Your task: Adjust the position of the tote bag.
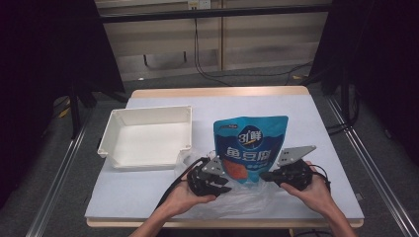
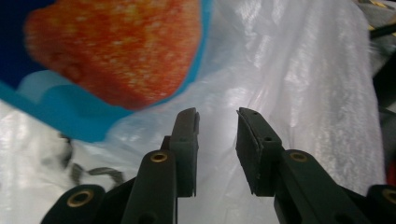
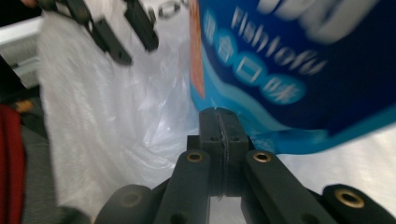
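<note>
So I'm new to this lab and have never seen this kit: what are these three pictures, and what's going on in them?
There is no robot here. A person holds a two-jaw tool in each hand: the left gripper and the right gripper. The wide picture comes from a camera fixed above the table. The other two come from small cameras riding on each gripper, looking along its black jaws. On the table sit an empty white tray and a blue snack bag resting on a clear plastic bag. In the left gripper view the jaws stand apart over the plastic, gripping nothing. In the right gripper view the jaws are pressed together at the plastic by the snack bag's corner; whether they pinch anything is unclear.
</note>
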Demonstrator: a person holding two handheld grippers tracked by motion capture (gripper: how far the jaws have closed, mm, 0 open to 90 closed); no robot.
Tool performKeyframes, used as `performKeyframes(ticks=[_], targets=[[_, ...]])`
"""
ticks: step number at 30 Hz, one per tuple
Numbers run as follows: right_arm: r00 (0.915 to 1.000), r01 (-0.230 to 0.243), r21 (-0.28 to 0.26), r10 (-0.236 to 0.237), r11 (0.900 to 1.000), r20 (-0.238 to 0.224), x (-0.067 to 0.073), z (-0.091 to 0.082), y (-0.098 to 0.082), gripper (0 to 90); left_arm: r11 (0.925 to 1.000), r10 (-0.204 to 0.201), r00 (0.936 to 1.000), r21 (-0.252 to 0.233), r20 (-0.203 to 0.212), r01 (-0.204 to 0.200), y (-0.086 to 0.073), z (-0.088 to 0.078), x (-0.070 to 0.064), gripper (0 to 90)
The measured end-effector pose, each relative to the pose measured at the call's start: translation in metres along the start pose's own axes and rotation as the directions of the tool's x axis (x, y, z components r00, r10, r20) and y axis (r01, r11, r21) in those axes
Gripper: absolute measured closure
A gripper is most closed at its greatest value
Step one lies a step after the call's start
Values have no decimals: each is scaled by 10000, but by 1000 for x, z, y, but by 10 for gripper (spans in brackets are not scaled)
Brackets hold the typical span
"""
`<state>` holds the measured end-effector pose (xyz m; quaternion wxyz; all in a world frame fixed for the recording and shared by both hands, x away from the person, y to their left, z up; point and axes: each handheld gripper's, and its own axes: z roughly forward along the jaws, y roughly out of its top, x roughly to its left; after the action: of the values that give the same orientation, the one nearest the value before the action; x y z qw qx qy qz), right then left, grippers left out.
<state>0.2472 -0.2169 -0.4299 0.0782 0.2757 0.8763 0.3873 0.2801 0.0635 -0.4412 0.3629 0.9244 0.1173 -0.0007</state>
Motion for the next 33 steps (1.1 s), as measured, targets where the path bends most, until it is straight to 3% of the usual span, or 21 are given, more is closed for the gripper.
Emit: performKeyframes(ticks=[2,4,7,9,10,12,14,18,19,21,22,26,28,31,33], targets=[[10000,-21,284,22,9996,-45,-3,8,-3,900,9998,-44,9998,213,-181,47,-2,1,4,707],[9999,-89,905,79,9959,108,-6,16,-11,900,9984,-37,9995,568,-327,56,-9,2,6,709],[9994,-308,1245,284,9917,212,-14,17,-22,900,9946,-156,9985,1012,-524,208,-20,2,10,708],[9979,-506,1420,443,9886,472,-18,16,-28,900,9924,-51,9976,1225,-688,136,-25,1,10,722],[9955,-508,1646,367,9850,878,-21,16,-30,900,9887,256,9937,1499,-1088,-91,-27,1,9,741],[9937,-576,1678,403,9841,1046,-22,16,-30,900,9891,157,9941,1473,-1069,2,-30,-2,11,753],[9917,-670,1780,458,9818,1205,-27,17,-30,900,9849,374,9909,1723,-1297,-146,-31,-5,13,769],[9860,-864,1806,582,9798,1560,-34,16,-31,900,9878,347,9884,1554,-1477,-114,-39,-11,22,782],[9846,-1089,1796,813,9777,1546,-37,15,-32,900,9901,405,9808,1399,-1909,-137,-41,-11,21,797],[9784,-1210,1790,870,9764,1874,-43,13,-33,900,9929,99,9848,1181,-1737,109,-44,-12,26,797],[9771,-1247,1773,898,9762,1927,-46,12,-34,900,9932,-31,9894,1144,-1455,199,-44,-13,28,797],[9628,-1744,1686,1321,9701,2357,-60,2,-44,900,9940,65,9860,1085,-1666,118,-46,-13,27,797],[9636,-1720,1686,1302,9706,2334,-60,1,-44,900,9930,-24,9892,1162,-1468,197,-48,-17,29,797],[9576,-1570,1822,1045,9707,2684,-58,0,-44,900,9940,-143,9848,1043,-1733,328,-52,-19,30,797],[9550,-1563,1865,1002,9699,2791,-59,0,-44,900,9942,-231,9874,1000,-1563,391,-53,-21,32,798]])
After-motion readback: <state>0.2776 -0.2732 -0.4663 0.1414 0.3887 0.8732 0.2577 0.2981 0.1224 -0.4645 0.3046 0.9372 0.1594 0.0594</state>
